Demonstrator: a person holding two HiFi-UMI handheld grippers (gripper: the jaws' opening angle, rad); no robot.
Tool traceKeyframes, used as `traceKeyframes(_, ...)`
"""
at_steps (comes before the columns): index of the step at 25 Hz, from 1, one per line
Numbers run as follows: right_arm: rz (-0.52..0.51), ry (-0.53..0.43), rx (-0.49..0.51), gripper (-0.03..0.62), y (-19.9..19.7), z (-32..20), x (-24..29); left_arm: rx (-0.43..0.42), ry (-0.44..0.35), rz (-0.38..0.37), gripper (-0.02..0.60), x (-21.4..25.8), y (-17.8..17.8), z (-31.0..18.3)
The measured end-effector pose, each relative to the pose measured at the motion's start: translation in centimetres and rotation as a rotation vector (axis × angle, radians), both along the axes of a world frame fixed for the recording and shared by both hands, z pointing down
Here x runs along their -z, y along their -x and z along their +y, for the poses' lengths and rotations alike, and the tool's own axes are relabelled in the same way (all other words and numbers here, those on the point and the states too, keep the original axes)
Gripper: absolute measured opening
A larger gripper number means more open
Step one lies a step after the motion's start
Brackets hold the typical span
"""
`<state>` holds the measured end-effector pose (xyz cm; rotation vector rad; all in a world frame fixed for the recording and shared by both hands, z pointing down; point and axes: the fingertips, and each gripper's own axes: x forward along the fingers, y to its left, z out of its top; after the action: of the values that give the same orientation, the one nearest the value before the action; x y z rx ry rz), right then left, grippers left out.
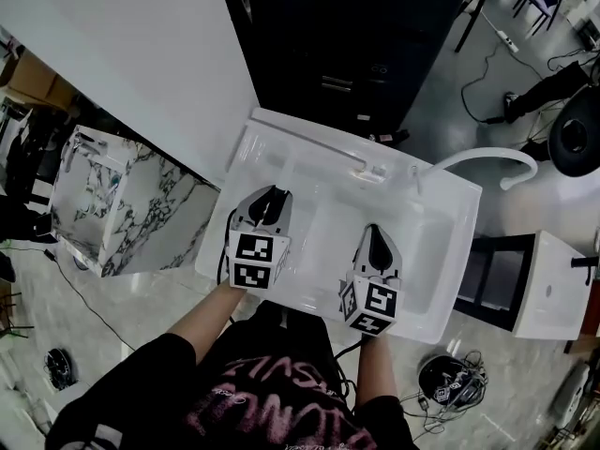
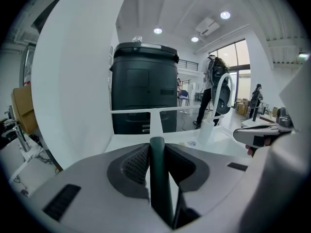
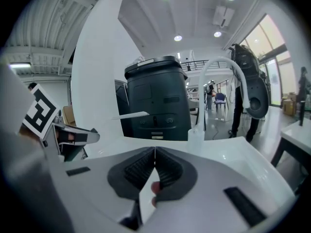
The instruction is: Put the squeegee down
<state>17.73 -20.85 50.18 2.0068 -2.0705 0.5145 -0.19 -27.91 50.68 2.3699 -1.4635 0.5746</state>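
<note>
The left gripper (image 2: 156,150) clamped the dark-handled, white-bladed squeegee (image 2: 160,188) – blade at twelve o'clock over the white sink (image 1: 448,251), likely for lowering; the right gripper (image 3: 154,152) sat closed, empty.

White sink (image 1: 441,242), grey-veined white marble block (image 1: 122,204), black-and-white marker cube (image 1: 253,259), black bin (image 2: 143,86), seemingly dark green squeegee (image 2: 159,178)
</note>
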Motion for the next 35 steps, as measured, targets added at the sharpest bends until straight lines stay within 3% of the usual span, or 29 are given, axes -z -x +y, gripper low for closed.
traceKeyframes(35,-0.023,0.127,0.004,0.020,-0.4,-1.7,-7.0,0.010,0.179,-0.028,0.095,-8.4,-0.3,-1.9)
